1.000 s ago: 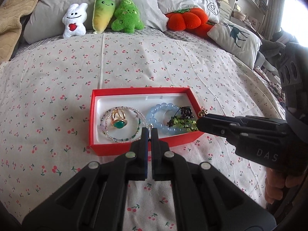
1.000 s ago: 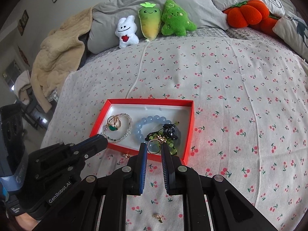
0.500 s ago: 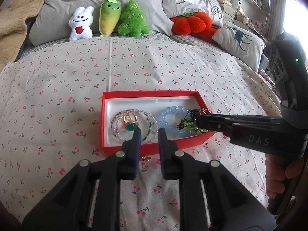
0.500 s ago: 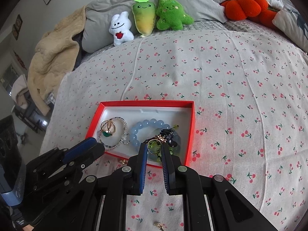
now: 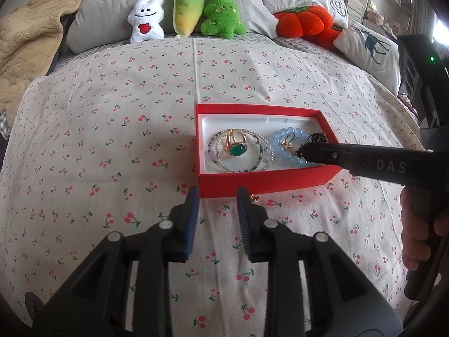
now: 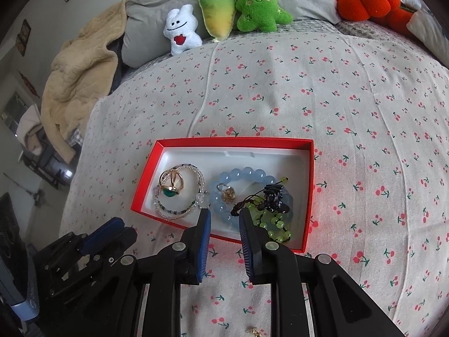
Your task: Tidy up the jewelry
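A red jewelry box (image 5: 269, 184) (image 6: 308, 185) sits on the cherry-print bedspread. Inside lie a gold ring with a green stone (image 5: 235, 146) (image 6: 169, 186) within a thin beaded bracelet (image 6: 193, 206), a blue bead bracelet (image 5: 283, 137) (image 6: 244, 175) with a small gold ring (image 6: 228, 193) inside it, and a green bead string with a black charm (image 6: 270, 207). My left gripper (image 5: 217, 196) is open and empty just before the box front. My right gripper (image 6: 223, 216) is open and empty over the box's near edge. A small gold piece (image 5: 254, 197) lies by the left gripper's right finger.
Another small gold piece (image 6: 254, 331) lies on the bedspread below the right gripper. Plush toys (image 5: 185, 14) and pillows (image 5: 370, 47) line the far side of the bed. A beige blanket (image 6: 75, 84) is heaped at the far left corner.
Both grippers have opened. The right gripper let the small gold ring go into the box, inside the blue bracelet. The left gripper drew back from the box.
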Motion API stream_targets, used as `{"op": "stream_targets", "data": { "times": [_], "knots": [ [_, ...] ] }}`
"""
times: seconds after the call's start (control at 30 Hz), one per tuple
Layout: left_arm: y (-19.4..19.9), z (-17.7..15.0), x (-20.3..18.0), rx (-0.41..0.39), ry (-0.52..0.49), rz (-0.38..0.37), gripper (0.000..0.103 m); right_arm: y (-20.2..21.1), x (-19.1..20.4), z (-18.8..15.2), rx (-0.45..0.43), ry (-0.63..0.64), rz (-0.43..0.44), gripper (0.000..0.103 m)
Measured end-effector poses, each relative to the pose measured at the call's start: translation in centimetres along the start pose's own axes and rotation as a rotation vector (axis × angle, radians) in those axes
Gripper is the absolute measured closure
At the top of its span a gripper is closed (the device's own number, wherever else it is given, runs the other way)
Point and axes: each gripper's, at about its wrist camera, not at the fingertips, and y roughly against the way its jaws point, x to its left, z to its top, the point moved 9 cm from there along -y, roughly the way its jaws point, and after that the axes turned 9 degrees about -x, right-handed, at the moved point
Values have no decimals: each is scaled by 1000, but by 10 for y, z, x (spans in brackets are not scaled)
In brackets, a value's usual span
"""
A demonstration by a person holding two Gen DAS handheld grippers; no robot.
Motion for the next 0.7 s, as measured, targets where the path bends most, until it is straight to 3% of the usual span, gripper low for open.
{"op": "stream_targets", "data": {
  "times": [0.07, 0.13, 0.2, 0.4, 0.7],
  "knots": [
    [3, -3, 0, 4, 0, 3, 60, 5, -1, 1, -10, -8, 5, 75],
    [5, -7, 0, 14, -3, 4, 58, 11, -2, 2, -24, -14, 10, 56],
    [8, -11, 0, 21, -8, 8, 52, 18, -3, 1, -42, -18, 18, 49],
    [15, -26, 2, 49, -2, 30, 32, 35, -7, -8, -51, 4, 2, 46],
    [26, -56, -6, 124, 2, 22, 20, 56, -20, -40, -37, 44, -49, 35]
  ]
}}
